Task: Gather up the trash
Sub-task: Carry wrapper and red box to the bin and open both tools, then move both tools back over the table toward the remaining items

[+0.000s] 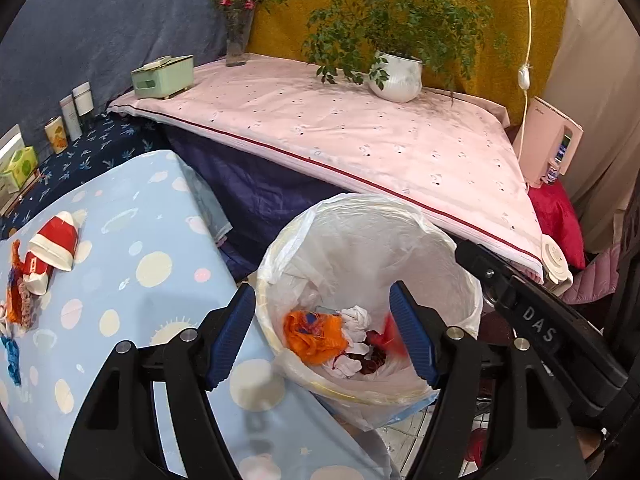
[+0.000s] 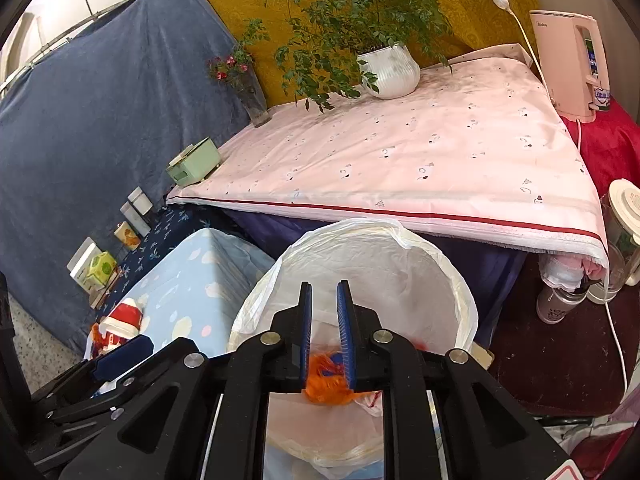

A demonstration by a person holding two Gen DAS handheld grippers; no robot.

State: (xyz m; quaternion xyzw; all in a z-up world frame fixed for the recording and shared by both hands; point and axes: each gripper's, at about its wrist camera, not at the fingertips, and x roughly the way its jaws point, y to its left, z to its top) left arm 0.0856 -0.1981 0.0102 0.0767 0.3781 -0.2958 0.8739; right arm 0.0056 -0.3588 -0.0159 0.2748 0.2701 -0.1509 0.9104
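Observation:
A bin lined with a white plastic bag (image 1: 440, 240) stands beside the light-blue table (image 1: 160, 220). Inside lie an orange crumpled scrap (image 1: 314, 334), white tissue (image 1: 356, 316) and dark red bits. A blurred red piece (image 1: 391, 330) hangs in the air by the right finger. My left gripper (image 1: 324, 334) is open and empty over the bin. My right gripper (image 2: 327, 312) hovers over the same bin (image 2: 460, 292), jaws narrowly apart and empty; the orange scrap (image 2: 328, 384) lies below it. More trash stays on the table: a red-and-white paper cup (image 1: 56, 242), orange scraps (image 1: 16, 300), a blue scrap (image 1: 12, 356).
A pink-covered table (image 1: 360, 136) behind the bin holds a potted plant (image 1: 396, 76), a green tissue box (image 1: 162, 76) and a flower vase (image 1: 238, 40). Bottles and boxes (image 1: 72, 116) stand at far left. A pink appliance (image 2: 568, 64) and jars (image 2: 624, 216) are at right.

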